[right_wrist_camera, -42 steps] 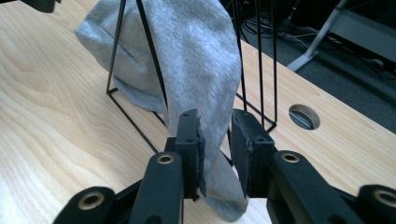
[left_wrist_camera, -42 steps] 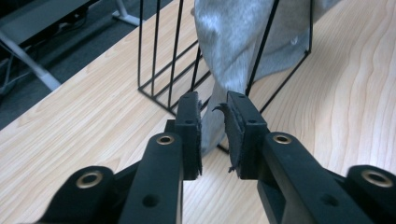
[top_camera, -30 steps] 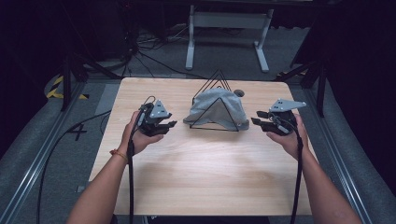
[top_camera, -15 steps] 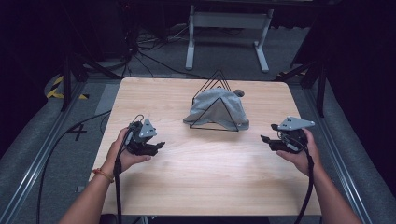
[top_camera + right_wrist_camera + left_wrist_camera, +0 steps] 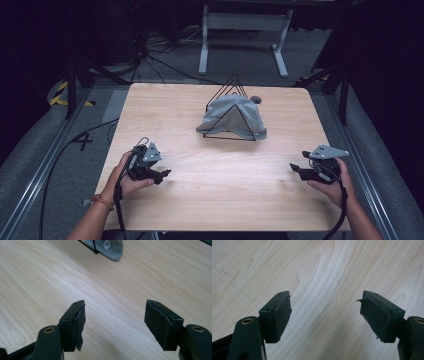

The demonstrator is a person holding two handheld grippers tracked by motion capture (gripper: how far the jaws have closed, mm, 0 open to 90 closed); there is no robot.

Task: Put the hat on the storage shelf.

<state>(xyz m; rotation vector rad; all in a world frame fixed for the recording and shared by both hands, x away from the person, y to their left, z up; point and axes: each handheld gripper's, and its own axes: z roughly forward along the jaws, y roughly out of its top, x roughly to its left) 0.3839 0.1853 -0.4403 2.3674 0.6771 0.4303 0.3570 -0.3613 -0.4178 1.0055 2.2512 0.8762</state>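
- Both your hands have drawn back toward you, away from the grey cloth (image 5: 235, 117) draped on the black wire stand (image 5: 231, 90) mid-tabletop (image 5: 210, 195).
- Left gripper (image 5: 161, 175) and right gripper (image 5: 296, 169) sit low, their fingers just spread, empty.
- Cloth's folds hide the stand's middle.

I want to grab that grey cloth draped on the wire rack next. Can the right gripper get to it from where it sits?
Probably yes. The right gripper sits low near the table's right edge with jaws open and empty, and bare wood lies between it and the grey cloth. The black wire rack under the cloth may snag a jaw.
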